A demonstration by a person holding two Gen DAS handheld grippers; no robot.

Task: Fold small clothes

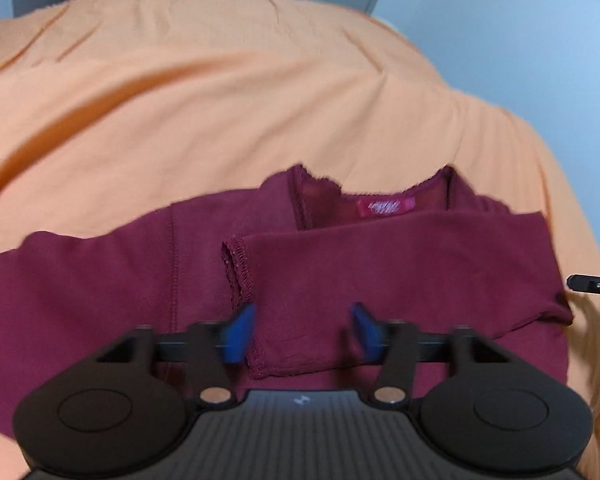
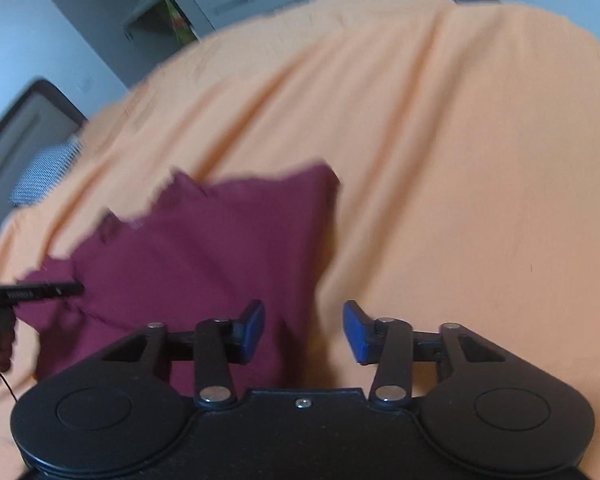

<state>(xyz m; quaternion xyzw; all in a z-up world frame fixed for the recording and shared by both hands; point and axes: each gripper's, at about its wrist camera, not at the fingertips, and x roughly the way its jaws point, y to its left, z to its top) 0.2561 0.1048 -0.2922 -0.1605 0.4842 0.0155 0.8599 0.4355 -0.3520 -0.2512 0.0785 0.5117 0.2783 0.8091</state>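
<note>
Both tongs apart, empty. Left tongs (image 1: 303, 330) nearer: sleeve cuff (image 1: 236, 264) at 11 o'clock, shirt (image 1: 380, 264) running 9-to-3.

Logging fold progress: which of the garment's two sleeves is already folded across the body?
The sleeve lying across the maroon top below the neck label, cuff between the open left claw; the other stretches outward, unfolded.

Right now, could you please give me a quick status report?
Left gripper open, right gripper open, both empty. Maroon top flat on orange sheet, one sleeve folded across. Nothing obstructing.
</note>
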